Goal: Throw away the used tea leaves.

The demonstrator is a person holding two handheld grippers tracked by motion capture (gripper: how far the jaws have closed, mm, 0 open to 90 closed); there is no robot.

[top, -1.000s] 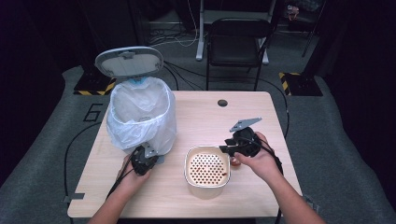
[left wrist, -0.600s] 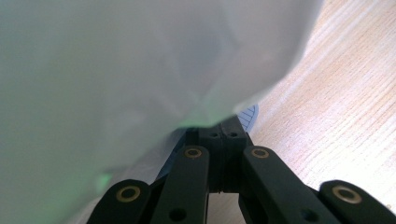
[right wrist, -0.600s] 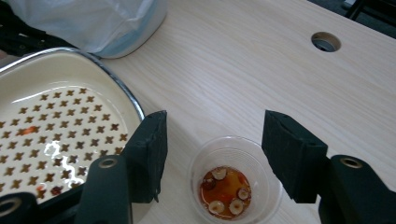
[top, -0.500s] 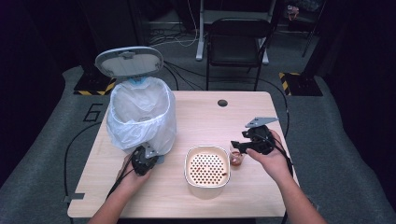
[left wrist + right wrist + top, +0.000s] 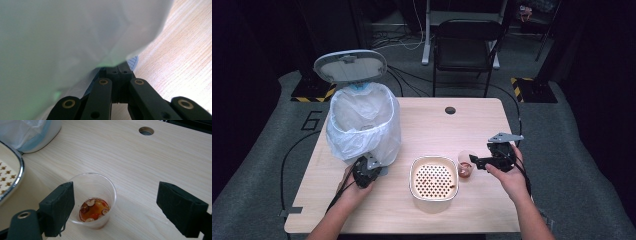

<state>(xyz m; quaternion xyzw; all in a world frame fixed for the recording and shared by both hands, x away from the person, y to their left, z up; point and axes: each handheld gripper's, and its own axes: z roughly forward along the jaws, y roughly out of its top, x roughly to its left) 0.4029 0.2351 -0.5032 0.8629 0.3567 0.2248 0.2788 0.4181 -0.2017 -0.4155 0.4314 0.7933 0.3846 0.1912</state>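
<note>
Now right gripper (image 5: 115,202) opened, off cup (image 5: 93,200), shifted right.

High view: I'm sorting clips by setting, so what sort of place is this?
Likely a dim recording studio, not a kitchen: a lone wooden table on grey floor mats, loose cables, a folding chair.

Setting: a recording studio or lab, not a home; 1 light wooden table (image 5: 427,125) with a cable hole (image 5: 450,110) stands on grey carpet (image 5: 577,165) against a dark backdrop; loose cables (image 5: 407,42) run over the floor; yellow-black hazard tape (image 5: 314,94) marks the stand feet; 1 black folding chair (image 5: 464,47) behind.
</note>
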